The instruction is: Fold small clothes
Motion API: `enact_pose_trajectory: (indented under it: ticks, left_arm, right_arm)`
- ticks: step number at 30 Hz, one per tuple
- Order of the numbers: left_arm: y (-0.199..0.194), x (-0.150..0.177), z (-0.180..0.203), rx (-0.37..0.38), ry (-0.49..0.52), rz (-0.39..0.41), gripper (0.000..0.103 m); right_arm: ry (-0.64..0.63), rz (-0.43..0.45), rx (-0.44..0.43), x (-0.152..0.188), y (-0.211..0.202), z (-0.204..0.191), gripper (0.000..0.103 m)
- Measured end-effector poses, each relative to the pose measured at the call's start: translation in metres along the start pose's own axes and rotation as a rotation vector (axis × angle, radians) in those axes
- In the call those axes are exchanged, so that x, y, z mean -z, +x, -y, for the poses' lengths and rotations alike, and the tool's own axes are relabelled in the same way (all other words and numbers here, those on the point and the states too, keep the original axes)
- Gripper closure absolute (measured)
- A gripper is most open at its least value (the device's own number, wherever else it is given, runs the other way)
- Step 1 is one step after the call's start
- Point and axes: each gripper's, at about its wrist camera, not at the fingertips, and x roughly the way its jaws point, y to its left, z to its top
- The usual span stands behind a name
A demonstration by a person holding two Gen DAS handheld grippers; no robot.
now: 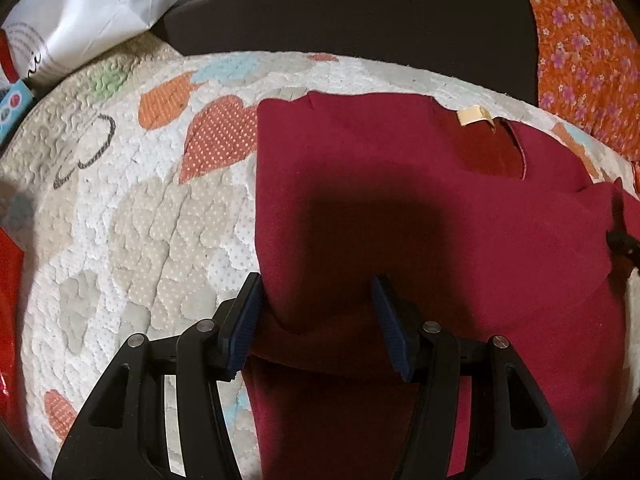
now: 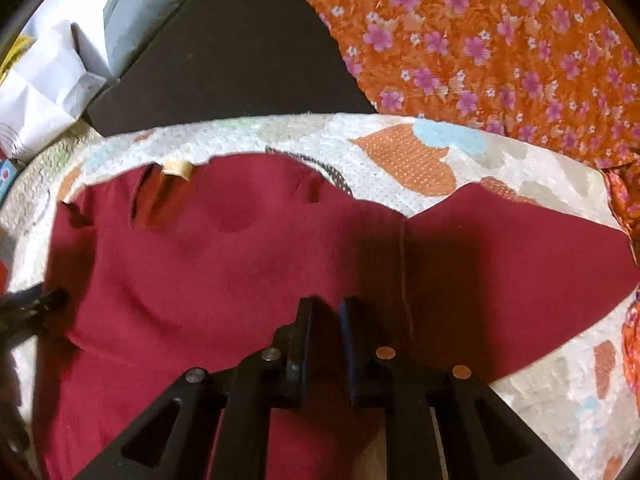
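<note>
A dark red shirt [image 1: 400,184] lies on a quilted mat [image 1: 132,208], neck and beige label [image 1: 474,115] at the far edge. My left gripper [image 1: 318,294] is open, its jaws set wide over the shirt's left folded edge, with cloth bunched between the pads. In the right wrist view the same shirt [image 2: 240,256] spreads out with its right sleeve [image 2: 520,264] extended. My right gripper [image 2: 326,312] is nearly closed on a pinch of the red cloth near the sleeve seam. The left gripper's tip [image 2: 36,300] shows at the left edge of the right wrist view.
A dark flat board [image 1: 360,12] lies beyond the mat. An orange flowered cloth [image 2: 500,48] lies at the far right. A white paper bag [image 1: 88,12] stands at the far left. A red item [image 1: 8,300] sits at the left edge.
</note>
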Motion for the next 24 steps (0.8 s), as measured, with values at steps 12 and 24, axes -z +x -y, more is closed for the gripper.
enact_pose_trajectory:
  ticks: [12, 24]
  left_arm:
    - [-0.006, -0.001, 0.001, -0.013, 0.004, 0.028, 0.048]
    - [-0.014, -0.001, 0.012, 0.08, -0.011, 0.025, 0.048]
  right_arm:
    - [-0.077, -0.027, -0.027, -0.018, 0.035, -0.067, 0.09]
    - [0.026, -0.019, -0.036, 0.004, 0.022, -0.031, 0.078]
